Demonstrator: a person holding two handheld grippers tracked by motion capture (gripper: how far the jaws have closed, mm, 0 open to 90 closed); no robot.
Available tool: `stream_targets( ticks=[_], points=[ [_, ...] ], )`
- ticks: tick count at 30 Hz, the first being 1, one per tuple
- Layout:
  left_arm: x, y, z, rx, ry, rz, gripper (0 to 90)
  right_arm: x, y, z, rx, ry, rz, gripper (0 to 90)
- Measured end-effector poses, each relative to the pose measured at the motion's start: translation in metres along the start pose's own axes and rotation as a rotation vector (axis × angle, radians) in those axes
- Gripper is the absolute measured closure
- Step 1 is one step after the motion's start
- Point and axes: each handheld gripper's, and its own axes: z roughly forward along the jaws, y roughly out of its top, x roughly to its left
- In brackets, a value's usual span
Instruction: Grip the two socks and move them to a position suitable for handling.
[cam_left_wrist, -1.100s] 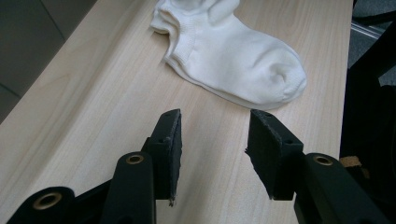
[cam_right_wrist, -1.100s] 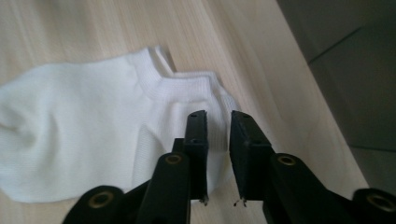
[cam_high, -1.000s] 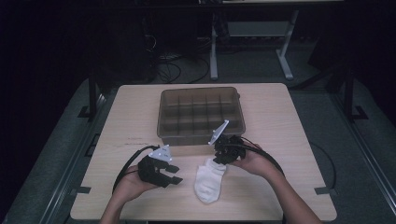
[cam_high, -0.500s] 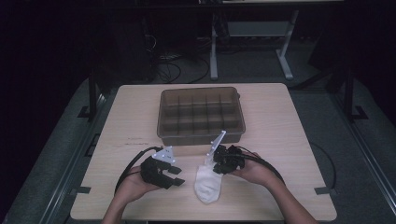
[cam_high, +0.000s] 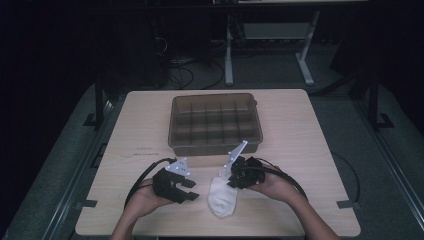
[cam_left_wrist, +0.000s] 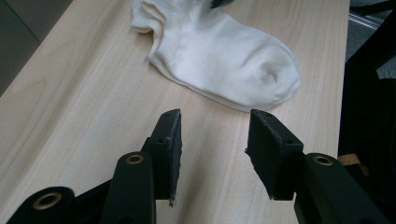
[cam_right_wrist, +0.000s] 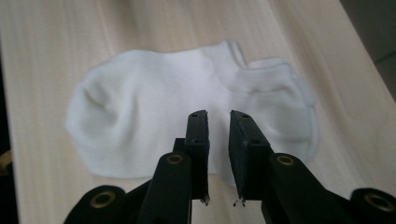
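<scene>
1. Holding a gripper in each hand at the near edge of the table (cam_high: 310, 130), you have your left hand (cam_high: 145, 200) and right hand (cam_high: 275, 185) low in the high view, forearms coming in from the bottom.
2. Your left gripper (cam_high: 192, 190) rests just left of the white sock (cam_high: 222, 197). In its own view, the left gripper (cam_left_wrist: 212, 140) has its jaws standing clearly apart with bare wood between them, so it is open and grips nothing. The sock (cam_left_wrist: 224, 56) lies a little beyond its tips, not touching them.
3. Your right gripper (cam_high: 230, 175) sits at the sock's far end in the high view. In its own view, the right gripper (cam_right_wrist: 217, 119) hangs over the sock (cam_right_wrist: 154, 121) with only a narrow gap between the jaws. They have just been closing and then easing apart a little. No cloth is caught between the pads, so count it as open, just barely.
4. The sock lies flat on the wood between your two grippers, its cuff toward the right gripper's side and its toe toward you.
5. Farther off, the brown compartment tray (cam_high: 216, 145) stands at the middle of the table, apart from the sock.
6. Beyond the table's far edge, the floor is dark, with desk legs (cam_high: 229, 55) and cables (cam_high: 180, 75).
</scene>
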Motion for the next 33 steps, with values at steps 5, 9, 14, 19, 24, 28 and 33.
stream_targets(
  ticks=[5, 9, 14, 19, 24, 28, 33],
  points=[
    [0.000, 0.000, 0.000, -0.001, -0.002, -0.003, 54.7, 0.014, 0.004, 0.004, -0.020, 0.053, -0.030, 78.0],
    [0.001, 0.000, -0.001, 0.002, -0.002, -0.003, 54.7, 0.023, 0.008, 0.014, -0.002, 0.073, -0.052, 77.9],
    [0.001, -0.001, -0.002, -0.001, -0.003, -0.008, 54.7, 0.026, 0.010, 0.027, 0.008, 0.092, -0.067, 77.9],
    [0.001, -0.002, -0.002, -0.003, -0.003, -0.007, 54.7, 0.029, 0.009, 0.031, -0.002, 0.104, -0.100, 78.3],
    [0.000, -0.002, -0.001, 0.001, -0.003, -0.005, 54.7, 0.032, 0.004, 0.030, 0.005, 0.128, -0.146, 78.5],
    [0.002, -0.003, 0.001, 0.004, -0.010, -0.013, 54.7, 0.032, -0.002, 0.027, 0.012, 0.155, -0.157, 77.9],
    [0.002, -0.003, 0.001, 0.004, -0.006, -0.012, 54.7, 0.029, -0.005, 0.018, -0.024, 0.124, -0.114, 75.5]
  ],
)
